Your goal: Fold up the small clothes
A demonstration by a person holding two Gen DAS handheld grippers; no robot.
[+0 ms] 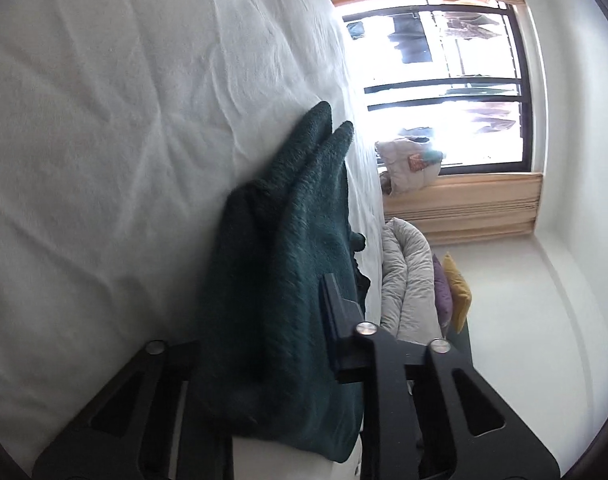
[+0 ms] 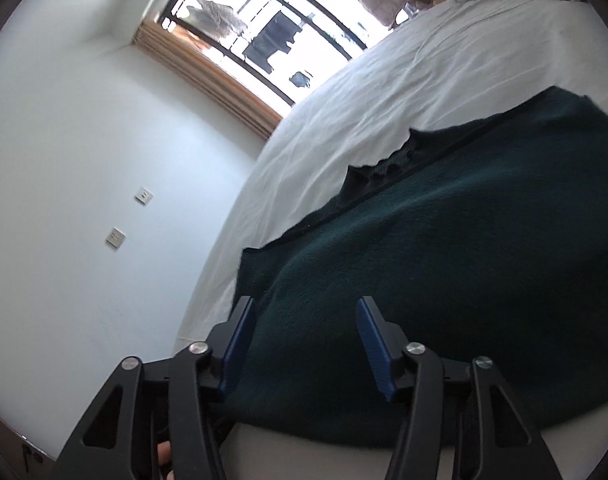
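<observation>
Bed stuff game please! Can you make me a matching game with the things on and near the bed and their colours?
Things:
1. fleece garment
2. bed sheet
3. cushion by the wall
4. gripper pads

Colours:
A. blue
B. white
C. dark green
D. yellow

Pairs: 1-C, 2-B, 3-D, 4-A

The left claw [image 1: 271,320] is clamped on the garment [image 1: 287,240], its one visible finger [image 1: 336,312] pressing the fabric. The right claw [image 2: 304,344] stands apart, its blue pads [image 2: 370,344] gripping nothing.
</observation>
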